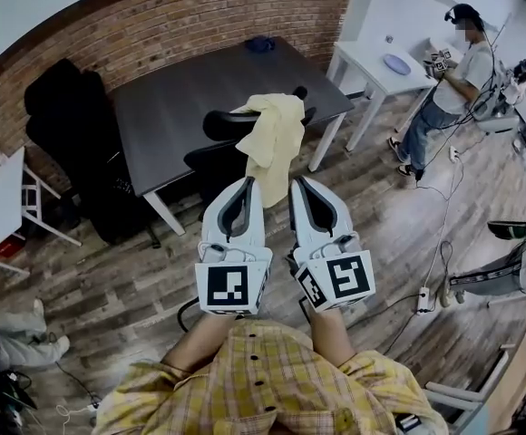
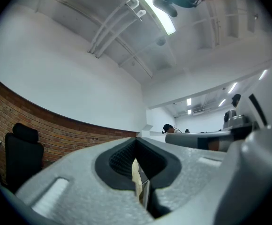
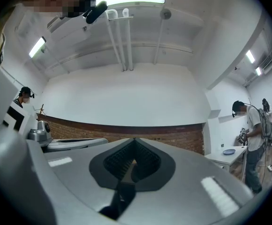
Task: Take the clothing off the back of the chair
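A pale yellow piece of clothing [image 1: 277, 130] is draped over the back of a black office chair [image 1: 216, 159] that stands against a dark table [image 1: 172, 107]. Both grippers are held side by side, pointing at the chair. My left gripper [image 1: 250, 183] has its tip right at the hanging lower corner of the clothing, and I cannot tell if it touches. In the left gripper view its jaws stand together, and a cream sliver of clothing [image 2: 136, 172] shows in the slit. My right gripper [image 1: 296, 183] is just right of the cloth, jaws together and empty [image 3: 132, 165].
A second black chair [image 1: 68, 120] stands by the brick wall at left. A white table [image 1: 372, 62] is at the back right, with a person [image 1: 449, 80] beside it. Cables and a power strip [image 1: 423, 299] lie on the wooden floor at right.
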A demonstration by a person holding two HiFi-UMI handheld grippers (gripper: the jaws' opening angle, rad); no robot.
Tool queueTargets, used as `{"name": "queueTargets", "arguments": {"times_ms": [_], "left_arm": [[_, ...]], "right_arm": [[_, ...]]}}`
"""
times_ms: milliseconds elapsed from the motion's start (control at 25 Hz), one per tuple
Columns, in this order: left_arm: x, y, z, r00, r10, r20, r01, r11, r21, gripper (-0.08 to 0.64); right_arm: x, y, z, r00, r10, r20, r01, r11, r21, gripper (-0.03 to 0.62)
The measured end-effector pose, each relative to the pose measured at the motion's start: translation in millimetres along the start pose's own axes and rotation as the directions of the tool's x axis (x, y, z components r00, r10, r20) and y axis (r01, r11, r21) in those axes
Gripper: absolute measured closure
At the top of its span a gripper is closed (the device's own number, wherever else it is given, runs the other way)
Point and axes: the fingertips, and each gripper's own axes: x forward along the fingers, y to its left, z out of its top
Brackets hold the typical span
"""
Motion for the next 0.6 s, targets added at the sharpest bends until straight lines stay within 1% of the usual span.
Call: {"name": "queueTargets", "arguments": {"times_ms": [440,600], "left_arm": [[52.8,50.4,-3.2,0.998,-0.068,-0.01,0.067,0.998,-0.012,0.557],[66.9,56.7,-8.8,0.996,-0.092,-0.017,0.092,0.996,-0.01,0.557]], "right_arm": [[70.6,-13.4,-6.6,0.996,-0.091,-0.008,0.091,0.996,-0.009,0.589],[85.3,-20.1,-11.1,0.994,-0.113,-0.005,0.113,0.994,-0.008,0.589]]}}
